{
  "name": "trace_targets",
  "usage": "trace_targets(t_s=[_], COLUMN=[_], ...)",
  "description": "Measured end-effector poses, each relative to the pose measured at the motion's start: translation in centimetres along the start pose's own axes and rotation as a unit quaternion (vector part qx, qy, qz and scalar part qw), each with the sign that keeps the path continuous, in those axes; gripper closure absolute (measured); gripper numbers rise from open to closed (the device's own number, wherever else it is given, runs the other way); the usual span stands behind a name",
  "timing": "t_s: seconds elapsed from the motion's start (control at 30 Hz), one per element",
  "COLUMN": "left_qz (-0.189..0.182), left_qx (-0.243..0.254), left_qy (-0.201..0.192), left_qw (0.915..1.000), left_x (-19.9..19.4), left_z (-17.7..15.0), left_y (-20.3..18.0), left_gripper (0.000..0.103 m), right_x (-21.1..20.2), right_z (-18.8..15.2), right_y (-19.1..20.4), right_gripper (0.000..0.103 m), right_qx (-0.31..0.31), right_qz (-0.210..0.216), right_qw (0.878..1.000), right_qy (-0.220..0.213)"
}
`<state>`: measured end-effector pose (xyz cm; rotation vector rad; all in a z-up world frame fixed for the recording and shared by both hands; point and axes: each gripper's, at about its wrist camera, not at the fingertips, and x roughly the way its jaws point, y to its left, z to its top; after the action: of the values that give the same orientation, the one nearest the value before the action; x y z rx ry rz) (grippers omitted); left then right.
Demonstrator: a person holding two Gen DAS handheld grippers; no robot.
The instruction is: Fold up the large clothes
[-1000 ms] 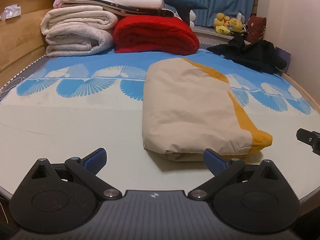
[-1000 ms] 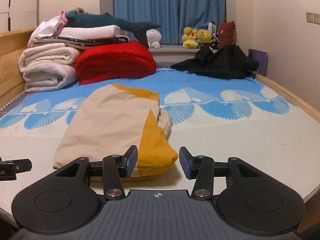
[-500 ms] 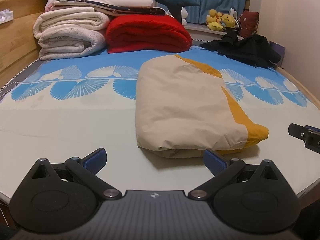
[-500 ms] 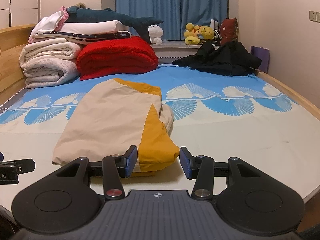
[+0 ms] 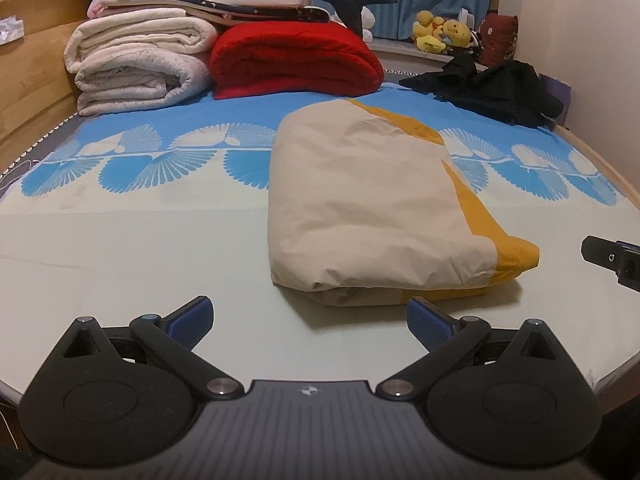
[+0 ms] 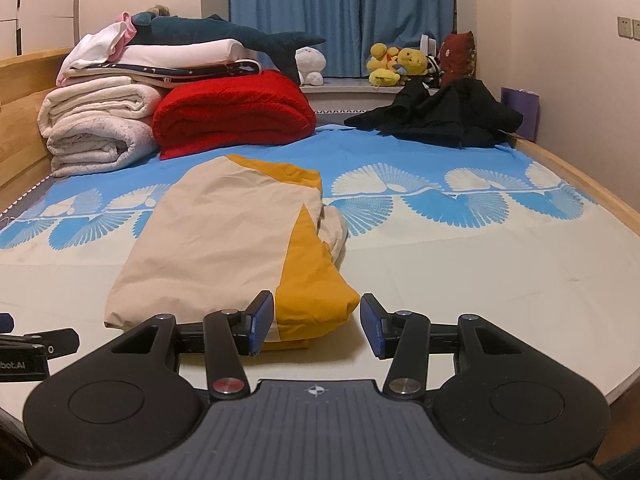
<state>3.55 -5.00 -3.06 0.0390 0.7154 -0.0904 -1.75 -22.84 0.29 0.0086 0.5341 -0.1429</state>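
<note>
Nearest: left gripper (image 5: 310, 318), jaws spread wide, nothing between the blue pads (image 5: 191, 317); it sits low at the near edge of the bed. Right gripper (image 6: 317, 330), jaws parted more narrowly, also empty; its left pad stands just in front of the garment's near yellow corner, and contact there cannot be told.

Bed sheet (image 5: 120, 264): pale near band, bare to the left of the garment and to its right as far as the wooden side rail (image 6: 580, 176).

Folded garment (image 5: 372, 204): beige with a mustard-yellow panel along its right side, lying flat near the bed's middle, long axis running away from the grippers. Near edge is a rounded fold with layers showing beneath; a beige lobe bulges out on the right side in the right wrist view.

Beyond it: blue fan-patterned band of the sheet, then plain blue.

Far left, against the wooden headboard (image 5: 24, 80): stack of white blankets (image 5: 140, 68), red blanket (image 5: 292, 60) beside it, pillows and a plush shark (image 6: 224, 34) on top.

Far right: crumpled black clothing (image 6: 436, 116). Behind: yellow plush toys (image 6: 394, 64) on a ledge, blue curtain (image 6: 340, 8).
</note>
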Motion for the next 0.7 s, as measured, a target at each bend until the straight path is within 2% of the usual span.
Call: trace_targets(t_s=[0.7], left_qz=[0.0], left_qx=[-0.004], left_qy=[0.004], left_qw=[1.0], left_x=[0.39], left_z=[-0.1], left_y=[-0.05], left_gripper=[0.0], right_x=[-0.06], right_z=[0.02], right_y=[-0.34], right_gripper=[0.052], right_qx=[-0.008], right_qz=[0.008], right_qw=[1.0], right_qy=[0.003])
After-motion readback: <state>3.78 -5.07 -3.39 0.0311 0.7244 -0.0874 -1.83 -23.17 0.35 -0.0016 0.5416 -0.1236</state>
